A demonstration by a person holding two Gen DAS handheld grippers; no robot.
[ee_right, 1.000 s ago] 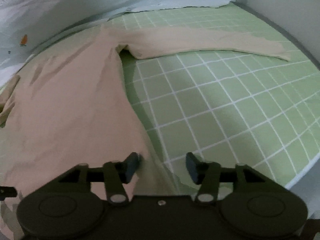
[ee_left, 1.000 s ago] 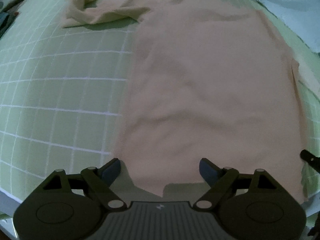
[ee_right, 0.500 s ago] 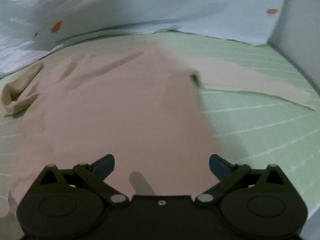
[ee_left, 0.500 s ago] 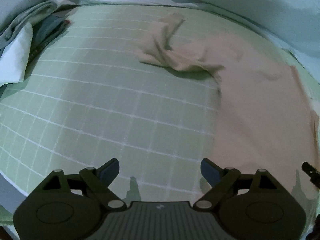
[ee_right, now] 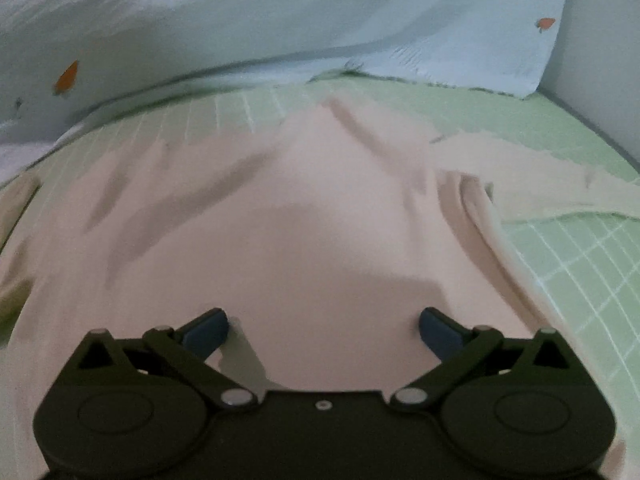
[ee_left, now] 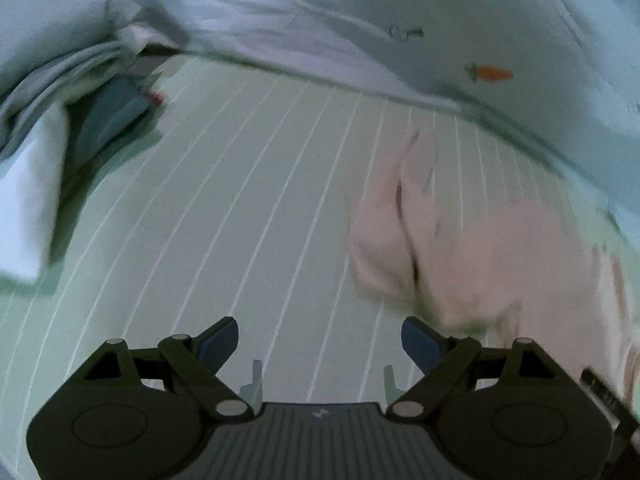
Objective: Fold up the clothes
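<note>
Left wrist view: left gripper [ee_left: 320, 342] angled steeply down over green gridded mat [ee_left: 248, 216], jaws spread wide, nothing between them. Peach garment [ee_left: 472, 264], soft and rumpled, bunched sleeve to right of gripper. Folded grey, white and blue pile [ee_left: 68, 128] far left of garment.

Right wrist view: right gripper [ee_right: 324, 330] tilted down above peach garment [ee_right: 288, 224], jaws just opened to full spread, pads clear of cloth. Sleeve trailing right over mat [ee_right: 576, 256]. Pale sheet with carrot print [ee_right: 360, 12] beyond garment.
</note>
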